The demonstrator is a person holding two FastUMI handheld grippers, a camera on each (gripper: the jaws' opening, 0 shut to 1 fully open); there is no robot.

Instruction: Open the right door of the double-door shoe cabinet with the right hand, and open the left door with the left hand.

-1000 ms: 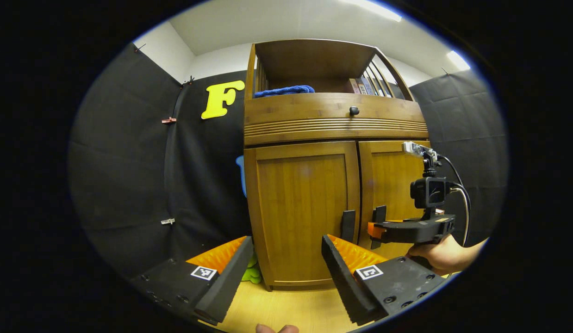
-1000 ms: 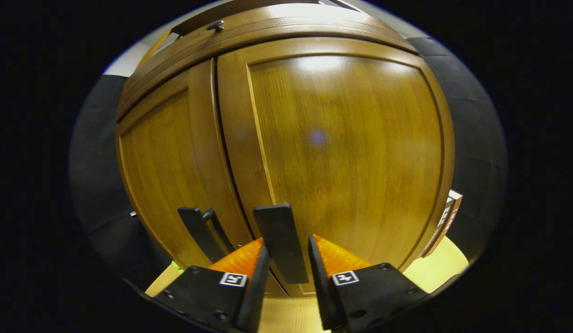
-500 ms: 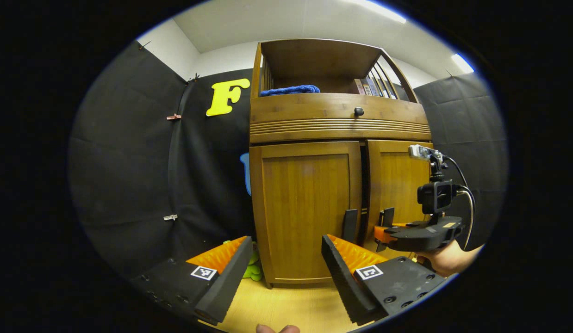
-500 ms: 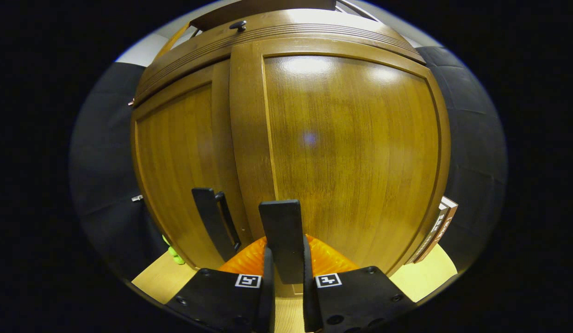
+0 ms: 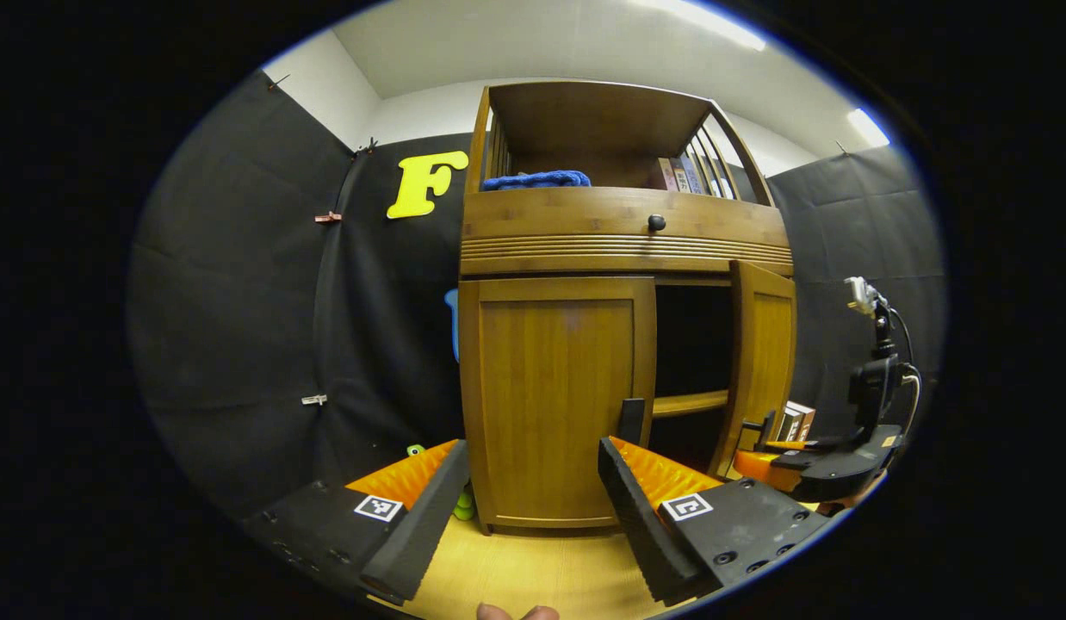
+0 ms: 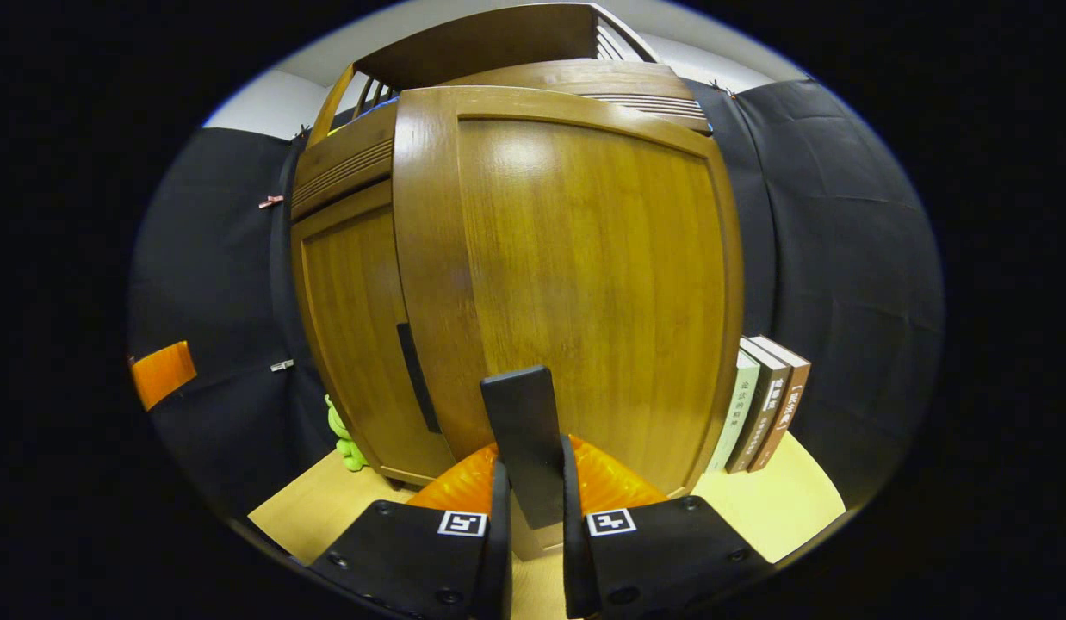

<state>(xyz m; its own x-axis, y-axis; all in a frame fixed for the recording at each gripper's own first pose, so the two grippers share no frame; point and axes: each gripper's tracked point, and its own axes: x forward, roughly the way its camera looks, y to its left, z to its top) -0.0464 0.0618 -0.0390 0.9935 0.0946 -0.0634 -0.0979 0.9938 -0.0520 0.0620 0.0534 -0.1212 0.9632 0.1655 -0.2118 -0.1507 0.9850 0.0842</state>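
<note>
The wooden shoe cabinet [image 5: 623, 245] stands ahead. Its left door [image 5: 554, 405] is closed, with a dark handle [image 5: 632, 420] at its inner edge. My left gripper [image 5: 533, 499] is open and short of that door, touching nothing. The right door [image 5: 764, 370] is swung out, baring a dark inside and a shelf [image 5: 690, 403]. In the right gripper view that door [image 6: 576, 275] faces me up close. My right gripper [image 6: 530, 508] is shut on its handle [image 6: 524, 430]. From the left gripper view, the right gripper [image 5: 757, 452] sits at the open door's edge.
Three books [image 6: 765, 405] stand on the wooden floor [image 6: 783, 508] right of the cabinet. A green toy [image 6: 343, 430] lies at its left foot. A blue cloth [image 5: 537, 179] and more books sit on the top shelf, above a drawer knob [image 5: 656, 223].
The right gripper closed on the right door's handle and pulled the door out to the right, swinging it open. The left gripper stayed open and hardly moved.
</note>
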